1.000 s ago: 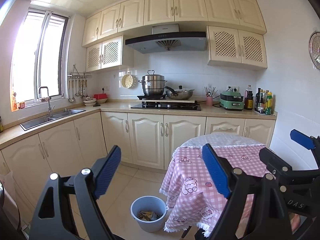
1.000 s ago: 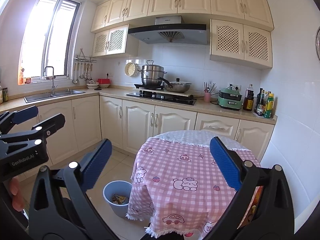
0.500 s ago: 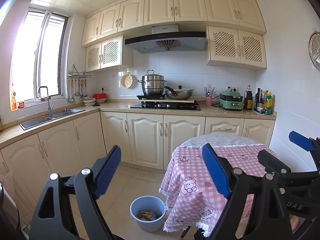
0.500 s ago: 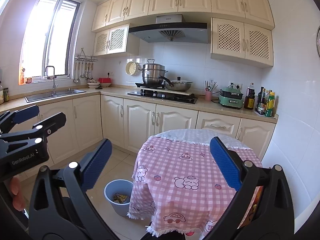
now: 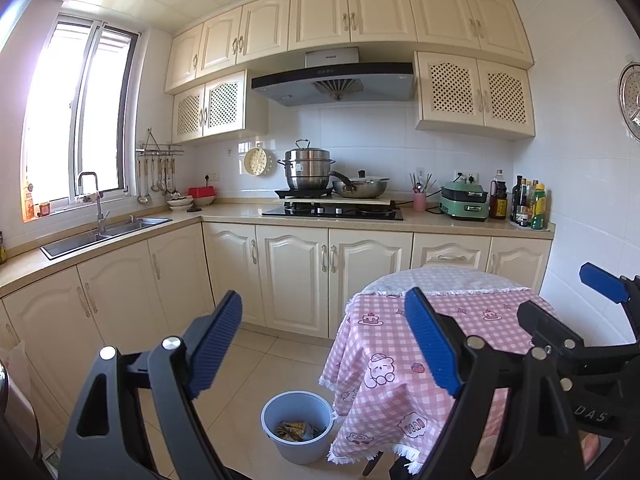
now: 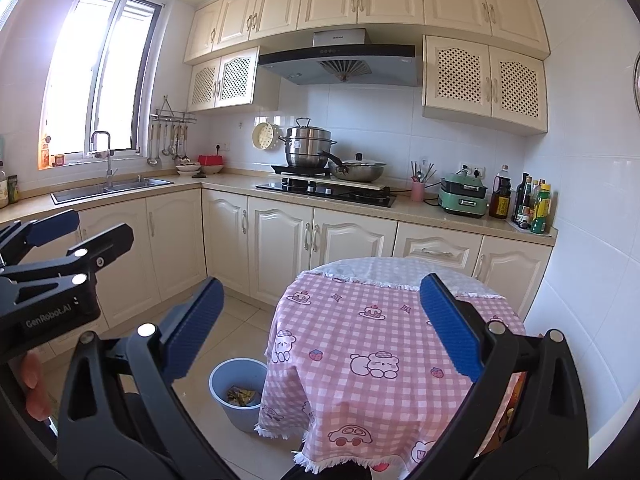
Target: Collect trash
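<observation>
While we hold both grippers level, the left gripper (image 5: 322, 344) and right gripper (image 6: 320, 324) have their jaws wide apart, clamping nothing. Below and ahead of them, the bin (image 5: 297, 426) stands upright, mouth up, trash (image 5: 295, 429) inside, just beside the table (image 6: 384, 320).

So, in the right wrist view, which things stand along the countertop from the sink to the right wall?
Sink → steamer pot → wok → pink utensil cup → green cooker → bottles.
</observation>
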`<state>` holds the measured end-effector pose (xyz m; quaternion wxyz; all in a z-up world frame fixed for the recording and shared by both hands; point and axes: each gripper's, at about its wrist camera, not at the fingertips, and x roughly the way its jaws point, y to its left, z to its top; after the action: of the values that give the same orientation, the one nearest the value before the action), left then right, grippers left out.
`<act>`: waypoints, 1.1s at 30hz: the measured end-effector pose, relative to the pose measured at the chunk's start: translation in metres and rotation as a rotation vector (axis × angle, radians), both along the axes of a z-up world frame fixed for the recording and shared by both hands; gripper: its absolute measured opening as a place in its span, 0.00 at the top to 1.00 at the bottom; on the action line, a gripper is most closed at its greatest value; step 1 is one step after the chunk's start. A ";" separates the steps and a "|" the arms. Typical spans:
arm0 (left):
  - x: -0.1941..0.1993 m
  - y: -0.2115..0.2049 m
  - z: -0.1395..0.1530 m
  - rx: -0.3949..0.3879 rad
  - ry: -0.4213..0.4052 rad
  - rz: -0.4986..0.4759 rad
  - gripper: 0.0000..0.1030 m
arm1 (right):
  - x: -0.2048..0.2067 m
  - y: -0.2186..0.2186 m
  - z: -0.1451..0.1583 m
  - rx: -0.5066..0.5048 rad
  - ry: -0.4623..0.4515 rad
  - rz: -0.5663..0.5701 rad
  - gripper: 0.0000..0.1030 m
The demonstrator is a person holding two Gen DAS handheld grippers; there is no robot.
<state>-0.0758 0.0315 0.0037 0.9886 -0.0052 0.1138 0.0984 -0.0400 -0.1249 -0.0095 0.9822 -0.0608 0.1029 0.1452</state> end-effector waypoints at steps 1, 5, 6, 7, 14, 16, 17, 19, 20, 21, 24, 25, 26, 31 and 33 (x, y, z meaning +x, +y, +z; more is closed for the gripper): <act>0.000 0.000 0.000 0.001 0.001 -0.001 0.21 | 0.000 0.000 0.000 0.000 0.000 -0.001 0.06; 0.001 0.000 -0.002 0.002 0.004 0.000 0.21 | 0.001 0.001 -0.001 -0.003 0.004 0.003 0.06; 0.001 0.001 -0.002 0.002 0.005 0.001 0.21 | 0.001 0.001 -0.001 -0.002 0.005 0.003 0.06; 0.001 0.001 -0.003 0.001 0.006 0.001 0.21 | 0.001 0.002 -0.001 -0.001 0.005 0.004 0.06; 0.001 0.002 -0.003 0.001 0.006 0.001 0.21 | 0.001 0.002 -0.002 -0.002 0.006 0.004 0.06; 0.001 0.002 -0.003 0.002 0.007 0.001 0.21 | 0.001 0.003 -0.002 -0.003 0.007 0.007 0.06; 0.001 0.003 -0.004 0.002 0.009 0.000 0.21 | 0.002 0.004 -0.003 -0.004 0.008 0.008 0.06; 0.002 0.003 -0.005 0.002 0.008 0.001 0.21 | 0.002 0.005 -0.003 -0.005 0.009 0.010 0.06; 0.002 0.003 -0.004 0.002 0.009 0.001 0.21 | 0.003 0.004 -0.003 -0.005 0.010 0.011 0.06; 0.002 0.004 -0.004 0.001 0.009 0.001 0.21 | 0.003 0.005 -0.004 -0.006 0.010 0.012 0.06; 0.002 0.005 -0.005 -0.001 0.010 0.000 0.21 | 0.004 0.005 -0.004 -0.006 0.011 0.013 0.06; 0.002 0.004 -0.006 -0.001 0.011 0.001 0.21 | 0.004 0.006 -0.004 -0.006 0.011 0.013 0.06; 0.002 0.004 -0.006 -0.001 0.011 0.002 0.21 | 0.004 0.006 -0.004 -0.006 0.011 0.014 0.06; 0.003 0.002 -0.008 0.002 0.015 0.002 0.21 | 0.003 0.006 -0.004 -0.005 0.012 0.012 0.06; 0.003 0.003 -0.009 0.000 0.018 -0.001 0.21 | 0.004 0.006 -0.004 -0.005 0.014 0.015 0.06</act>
<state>-0.0724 0.0341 -0.0058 0.9876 -0.0040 0.1226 0.0978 -0.0361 -0.1184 -0.0140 0.9801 -0.0632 0.1099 0.1526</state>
